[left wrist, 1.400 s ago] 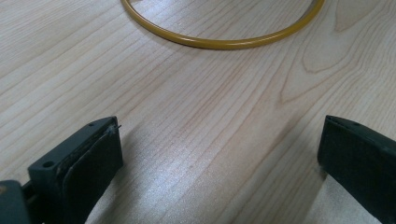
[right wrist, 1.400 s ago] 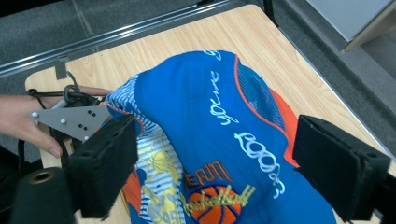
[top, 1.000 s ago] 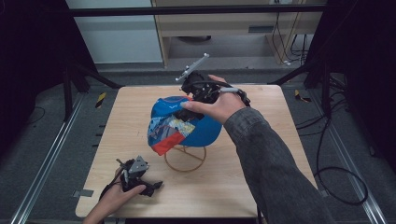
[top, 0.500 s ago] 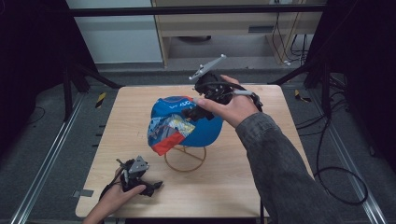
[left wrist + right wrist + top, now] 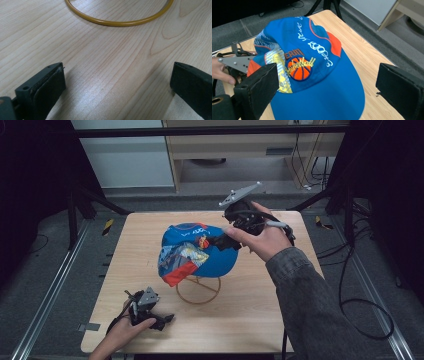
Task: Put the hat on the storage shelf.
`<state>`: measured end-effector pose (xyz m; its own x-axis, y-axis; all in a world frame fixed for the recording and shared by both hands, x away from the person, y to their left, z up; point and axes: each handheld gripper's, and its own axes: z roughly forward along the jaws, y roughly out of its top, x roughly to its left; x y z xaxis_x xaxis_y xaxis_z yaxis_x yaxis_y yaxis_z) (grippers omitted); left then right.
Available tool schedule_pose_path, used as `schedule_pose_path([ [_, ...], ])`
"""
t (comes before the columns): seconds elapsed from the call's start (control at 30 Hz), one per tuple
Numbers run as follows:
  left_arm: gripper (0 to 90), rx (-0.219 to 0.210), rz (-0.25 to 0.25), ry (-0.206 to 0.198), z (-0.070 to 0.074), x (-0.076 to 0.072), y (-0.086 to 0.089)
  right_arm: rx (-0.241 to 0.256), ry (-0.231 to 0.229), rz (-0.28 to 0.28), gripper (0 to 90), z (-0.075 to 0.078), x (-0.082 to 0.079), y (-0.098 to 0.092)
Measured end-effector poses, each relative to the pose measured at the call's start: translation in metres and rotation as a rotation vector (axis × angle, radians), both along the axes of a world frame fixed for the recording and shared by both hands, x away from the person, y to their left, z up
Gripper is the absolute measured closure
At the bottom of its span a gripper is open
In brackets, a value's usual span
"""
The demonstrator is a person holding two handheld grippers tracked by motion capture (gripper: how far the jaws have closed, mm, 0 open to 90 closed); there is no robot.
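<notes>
Blue cap (image 5: pixel 200 252) perched on a yellow wire stand (image 5: pixel 198 290) mid-bench (image 5: pixel 260 320), bare wood on every side of it. Right claw (image 5: pixel 227 240) just beside the cap's far-right side, jaws spread wide, gripping nothing. Left claw (image 5: pixel 162 321) near the bench's near-left edge, well apart from the cap, jaws wide over bare wood; stand's ring (image 5: pixel 117 23) close ahead.
</notes>
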<state>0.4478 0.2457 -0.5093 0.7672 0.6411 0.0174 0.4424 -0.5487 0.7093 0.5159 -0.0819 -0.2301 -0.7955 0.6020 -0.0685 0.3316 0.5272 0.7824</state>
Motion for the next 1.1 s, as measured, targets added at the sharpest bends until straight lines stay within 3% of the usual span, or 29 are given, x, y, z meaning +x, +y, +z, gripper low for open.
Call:
schedule_pose_path([
  [0.13, 0.0, -0.001, 0.0, 0.0, 0.0, 0.0, 0.0, 0.022, -0.007, -0.021, 4.9, -0.001, -0.003, -0.008],
  [1.1, 0.0, 0.001, 0.0, -0.002, 0.0, 0.0, 0.0, 0.048, -0.024, -0.122, 4.7, -0.008, -0.019, -0.064],
])
